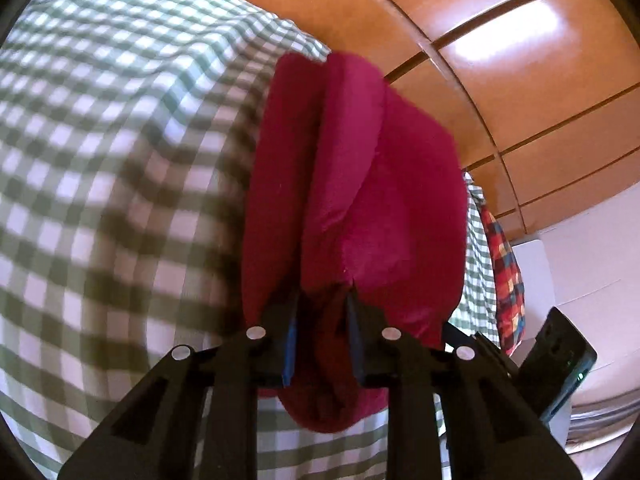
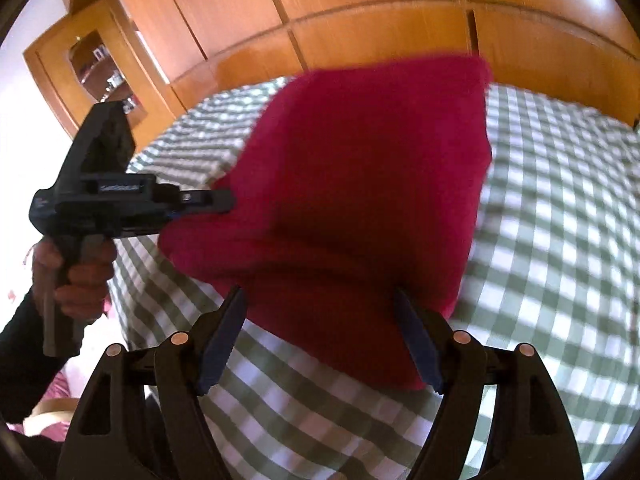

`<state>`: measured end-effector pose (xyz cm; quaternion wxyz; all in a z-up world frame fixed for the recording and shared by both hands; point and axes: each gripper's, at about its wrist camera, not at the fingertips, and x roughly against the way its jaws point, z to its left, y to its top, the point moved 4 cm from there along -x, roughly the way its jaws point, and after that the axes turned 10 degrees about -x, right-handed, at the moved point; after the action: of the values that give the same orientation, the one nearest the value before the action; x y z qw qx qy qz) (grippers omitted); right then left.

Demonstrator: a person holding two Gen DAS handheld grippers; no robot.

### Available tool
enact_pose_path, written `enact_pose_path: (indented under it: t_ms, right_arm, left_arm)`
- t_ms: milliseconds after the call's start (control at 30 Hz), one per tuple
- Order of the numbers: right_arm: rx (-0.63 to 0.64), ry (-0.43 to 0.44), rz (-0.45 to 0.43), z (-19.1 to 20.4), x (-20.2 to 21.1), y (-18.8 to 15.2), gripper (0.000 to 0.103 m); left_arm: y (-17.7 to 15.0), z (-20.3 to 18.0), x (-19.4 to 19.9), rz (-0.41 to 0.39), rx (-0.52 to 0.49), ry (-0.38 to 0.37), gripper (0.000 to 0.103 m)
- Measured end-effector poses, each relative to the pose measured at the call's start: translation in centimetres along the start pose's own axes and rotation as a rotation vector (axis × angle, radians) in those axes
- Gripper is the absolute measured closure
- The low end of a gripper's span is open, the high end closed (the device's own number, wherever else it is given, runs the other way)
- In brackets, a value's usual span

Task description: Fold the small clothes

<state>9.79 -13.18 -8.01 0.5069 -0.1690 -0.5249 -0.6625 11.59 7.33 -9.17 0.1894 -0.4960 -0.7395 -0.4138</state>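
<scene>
Left wrist view: red cloth (image 1: 352, 184), bunched in folds, is being gripped by left gripper (image 1: 322, 304).
Right gripper (image 2: 320, 300): jaws are being held wide.

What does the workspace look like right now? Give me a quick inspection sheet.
Surface: green-and-white checked bedspread, rumpled.
Job's things: red garment, lifted above the bedspread, hanging in folds.
Clutter: multicoloured plaid cloth at the bed's edge.
Grippers: left gripper pinches the red garment's edge; right gripper stands open, its fingers either side of the garment's lower part, not closed on it.
Cables: nothing seen.
Surroundings: wooden wardrobe panels behind the bed; a glazed wooden cabinet at left.
</scene>
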Motion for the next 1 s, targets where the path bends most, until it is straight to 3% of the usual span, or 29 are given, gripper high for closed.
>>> enact_pose_path:
  t_ms: [67, 133, 233, 267, 400, 533, 600, 633, 767, 867, 933, 1000]
  right_arm:
    - [0.01, -0.002, -0.008, 0.0, 0.2, -0.1, 0.028]
    - [0.01, 0.011, -0.001, 0.1, 0.6, 0.1, 0.028]
    - [-0.014, 0.057, 0.011, -0.2, 1.3, 1.2, 0.028]
    - [-0.028, 0.073, 0.009, -0.5, 1.9, 1.5, 0.024]
    - [-0.166, 0.156, -0.054, -3.1, 4.5, 3.7, 0.016]
    - [-0.319, 0.193, -0.102, -6.9, 4.4, 6.2, 0.014]
    - [-0.4, 0.211, -0.102, -8.9, 3.5, 7.4, 0.014]
    - [-0.436, 0.224, -0.098, -9.6, 2.8, 7.8, 0.014]
    - [-0.508, 0.259, -0.07, -11.0, -0.2, 9.4, 0.014]
    - [-0.523, 0.296, -0.014, -10.8, -3.1, 9.9, 0.014]
    - [-0.489, 0.299, 0.021, -9.8, -5.0, 10.0, 0.024]
    - [-0.454, 0.276, 0.024, -8.7, -5.5, 9.9, 0.041]
  left_arm:
    - [0.0, -0.2, 0.3, -0.025, -0.003, 0.014, 0.077]
    - [0.3, -0.6, 1.4, -0.05, -0.018, 0.042, 0.065]
    - [1.8, -1.2, 2.6, -0.096, -0.055, 0.114, 0.037]
    - [2.4, -1.4, 2.9, -0.112, -0.076, 0.146, 0.035]
    - [4.6, -1.0, 2.7, -0.115, -0.081, 0.145, 0.031]
    - [5.8, -0.7, 0.6, -0.094, -0.134, 0.189, 0.033]
    - [5.6, -0.2, -0.6, -0.059, -0.164, 0.183, 0.044]
    - [5.4, 0.0, -0.9, -0.053, -0.168, 0.18, 0.045]
    - [4.6, 1.2, -1.2, -0.081, -0.152, 0.107, 0.048]
    - [4.4, 1.8, -1.6, -0.092, -0.134, 0.042, 0.057]
    - [4.3, 1.7, -1.8, -0.1, -0.141, 0.005, 0.066]
    - [4.3, 1.3, -1.6, -0.109, -0.162, 0.007, 0.073]
